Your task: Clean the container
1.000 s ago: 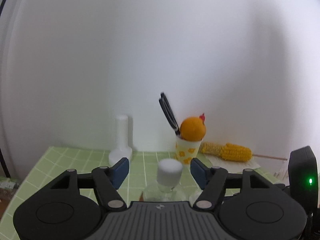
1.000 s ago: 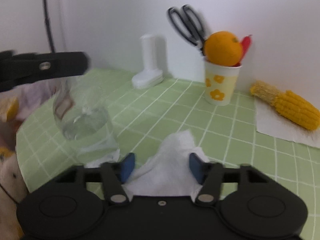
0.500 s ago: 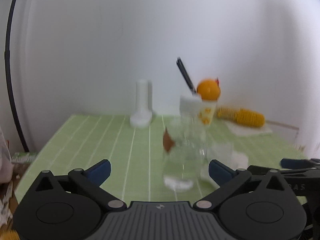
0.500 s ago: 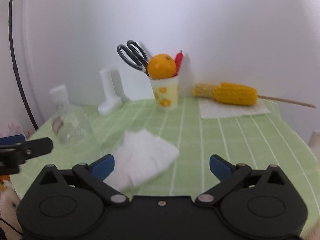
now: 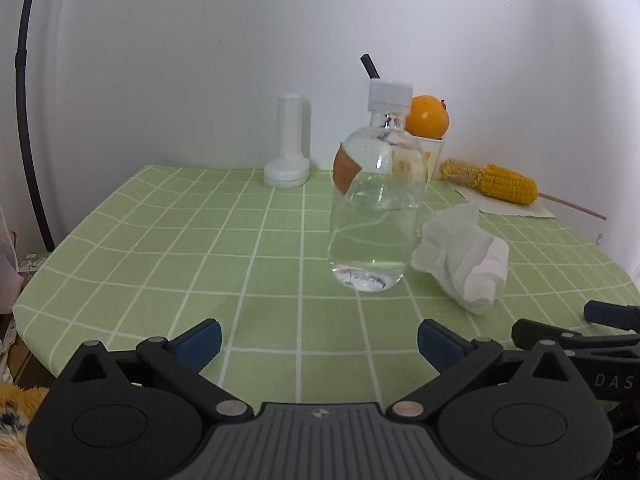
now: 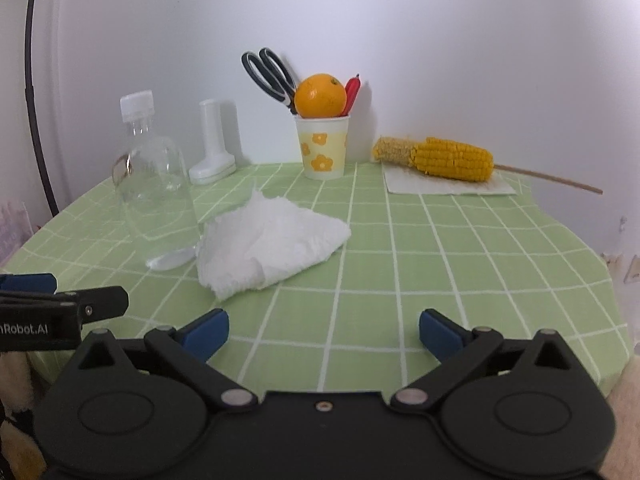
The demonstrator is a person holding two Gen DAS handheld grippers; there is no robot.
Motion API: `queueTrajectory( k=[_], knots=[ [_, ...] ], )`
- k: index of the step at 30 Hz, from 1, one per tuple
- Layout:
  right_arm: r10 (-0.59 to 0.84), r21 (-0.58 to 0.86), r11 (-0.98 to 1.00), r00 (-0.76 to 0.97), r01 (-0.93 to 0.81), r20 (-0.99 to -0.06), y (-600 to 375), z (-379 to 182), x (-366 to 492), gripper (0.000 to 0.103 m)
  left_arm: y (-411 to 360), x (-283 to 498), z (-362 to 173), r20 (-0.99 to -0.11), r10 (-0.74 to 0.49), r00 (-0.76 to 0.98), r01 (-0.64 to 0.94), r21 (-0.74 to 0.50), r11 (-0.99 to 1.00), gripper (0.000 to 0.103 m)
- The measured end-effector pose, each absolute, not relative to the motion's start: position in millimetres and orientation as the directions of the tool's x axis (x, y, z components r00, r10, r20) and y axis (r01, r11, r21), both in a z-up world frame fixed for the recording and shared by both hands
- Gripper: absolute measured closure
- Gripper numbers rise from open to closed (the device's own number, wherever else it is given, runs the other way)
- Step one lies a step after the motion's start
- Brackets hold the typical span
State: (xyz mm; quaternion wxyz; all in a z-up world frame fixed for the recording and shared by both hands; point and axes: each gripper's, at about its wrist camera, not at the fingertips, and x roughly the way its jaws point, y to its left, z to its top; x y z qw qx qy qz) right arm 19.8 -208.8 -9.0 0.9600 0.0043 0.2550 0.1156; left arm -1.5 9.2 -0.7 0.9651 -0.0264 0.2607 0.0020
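A clear glass bottle (image 5: 376, 204) with a white cap and a brown label stands upright on the green checked tablecloth (image 5: 168, 248); it also shows in the right wrist view (image 6: 154, 192). A crumpled white paper towel (image 5: 464, 256) lies just to its right, touching its base in the right wrist view (image 6: 268, 240). My left gripper (image 5: 319, 342) is open and empty, near the table's front edge, well short of the bottle. My right gripper (image 6: 323, 330) is open and empty, short of the towel.
A flowered paper cup (image 6: 323, 146) with an orange, scissors and a red item stands at the back. A white stand (image 6: 213, 148) is left of it. A corn cob (image 6: 440, 158) on a skewer lies on paper at the back right.
Both grippers opened, let go of the bottle and the towel, and drew back toward the table's front edge. The bottle now stands on the cloth with the towel beside it.
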Motion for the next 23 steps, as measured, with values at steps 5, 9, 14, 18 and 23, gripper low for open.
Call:
queueTrajectory(
  k=[5,9,14,18,23],
  knots=[
    [0.216,0.056,0.975,0.850,-0.215,-0.481,-206.5,-11.0,18.1,0.001,7.8,-3.7,-5.3,-0.500,-0.008,0.866,-0.015,-0.042,0.999,0.000],
    [0.201,0.032,0.977,0.856,-0.211,-0.477,-203.4,-12.8,16.8,0.000,5.4,-3.1,-6.5,-0.503,0.001,0.864,-0.016,-0.026,1.000,0.000],
    [0.198,0.031,0.978,0.860,-0.208,-0.470,-203.0,-13.8,17.2,0.000,3.3,-2.3,-7.4,-0.505,0.008,0.863,-0.016,-0.010,1.000,0.000],
    [0.195,0.031,0.978,0.862,-0.205,-0.467,-202.7,-14.1,17.3,0.000,2.2,-2.2,-8.2,-0.505,0.012,0.863,-0.015,-0.004,1.000,0.000],
    [0.193,0.032,0.979,0.864,-0.202,-0.464,-202.7,-14.0,16.9,0.000,2.1,-1.9,-8.9,-0.506,0.014,0.863,-0.016,0.001,1.000,0.000]
  ],
)
